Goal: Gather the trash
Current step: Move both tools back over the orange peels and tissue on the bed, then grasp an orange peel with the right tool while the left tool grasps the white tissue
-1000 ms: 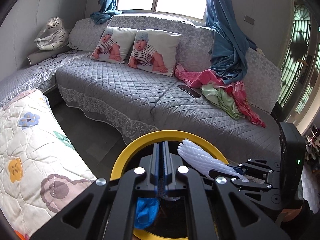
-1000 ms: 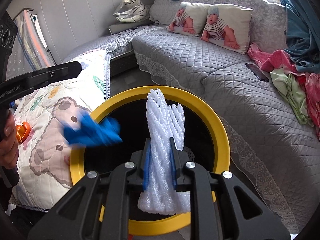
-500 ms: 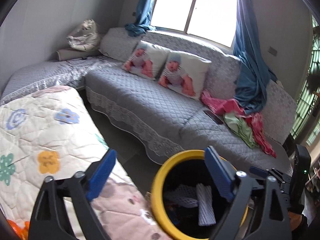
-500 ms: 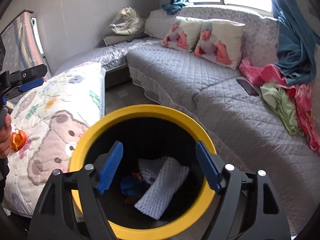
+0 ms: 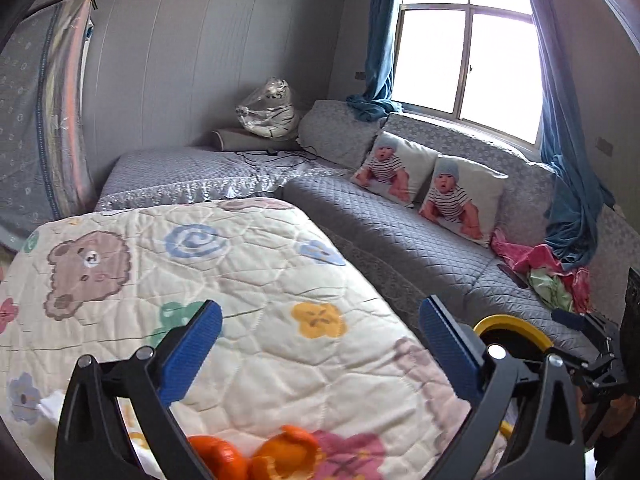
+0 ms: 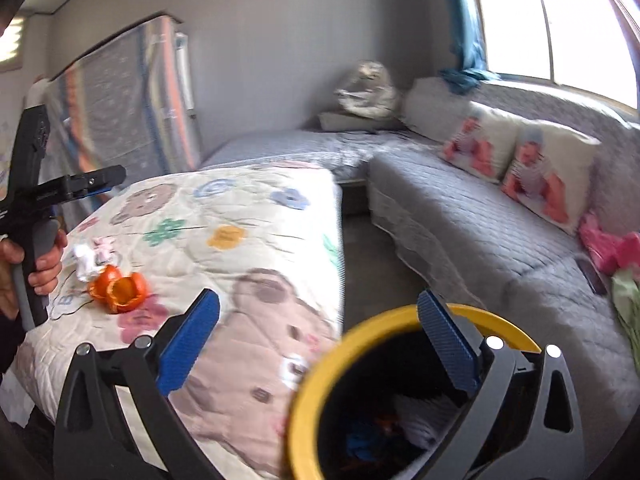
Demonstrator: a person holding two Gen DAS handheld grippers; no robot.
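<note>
I am between pickups: the left gripper (image 5: 320, 350) and right gripper (image 6: 322, 342) both stand spread wide with nothing held. Next I judge the left must drop onto the orange peel (image 6: 120, 289), torn and cupped, lying near the crumpled white paper (image 6: 86, 260) on the quilt (image 6: 248, 216), left of the yellow-rimmed bin (image 6: 316, 368), which holds scraps.

The left camera sits low over the quilt (image 5: 280, 280), looking across it to the far sofa (image 5: 400, 240) and window (image 5: 468, 48). The right camera hangs just above the yellow bin (image 6: 320, 368), facing the same way, more to the right. Both see the quilt, the sofa and the orange peel (image 6: 120, 288).
</note>
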